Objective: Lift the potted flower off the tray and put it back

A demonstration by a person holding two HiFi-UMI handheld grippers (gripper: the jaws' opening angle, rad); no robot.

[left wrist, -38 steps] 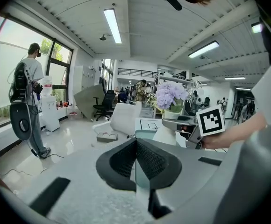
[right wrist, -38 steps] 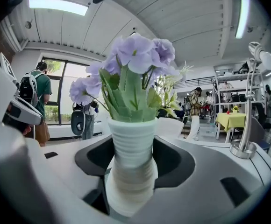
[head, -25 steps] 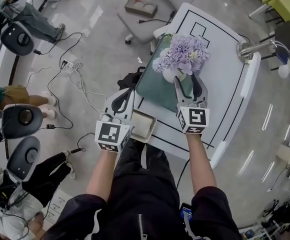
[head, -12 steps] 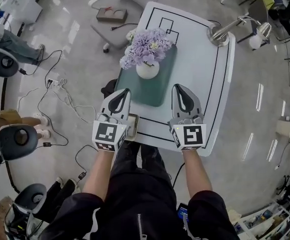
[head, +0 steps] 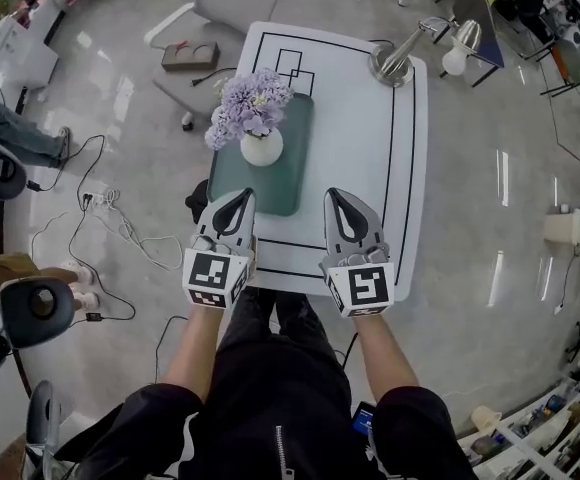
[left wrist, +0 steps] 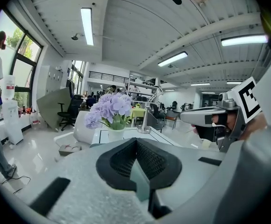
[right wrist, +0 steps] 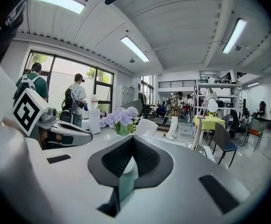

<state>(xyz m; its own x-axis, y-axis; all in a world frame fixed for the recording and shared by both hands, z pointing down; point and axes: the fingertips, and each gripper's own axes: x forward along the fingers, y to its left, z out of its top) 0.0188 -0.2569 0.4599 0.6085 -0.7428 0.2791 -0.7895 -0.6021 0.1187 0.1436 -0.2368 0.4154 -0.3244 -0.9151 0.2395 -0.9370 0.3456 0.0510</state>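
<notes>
**A:** What is being carried by the white rectangular table (head: 370,118) with the black outlines?

**B:** A dark green rectangular tray (head: 282,186) is being borne on its left part. The potted flower (head: 261,148), lilac blooms in a round white glazed pot, is being kept upright on the tray's far half.

**A:** How is that pot expected to handle?

**B:** It is being judged light but top-heavy, with a slippery and probably breakable glaze. The blooms are soft and are better left untouched. Hold is best taken across the pot's round belly, below the leaves.

**A:** And the claws?

**B:** The left claw (head: 236,198) is being held pressed together and empty by the tray's near end. The right claw (head: 336,196) has just been closing on nothing and is being held together over the table's near part. Both are being kept apart from the pot.
</notes>
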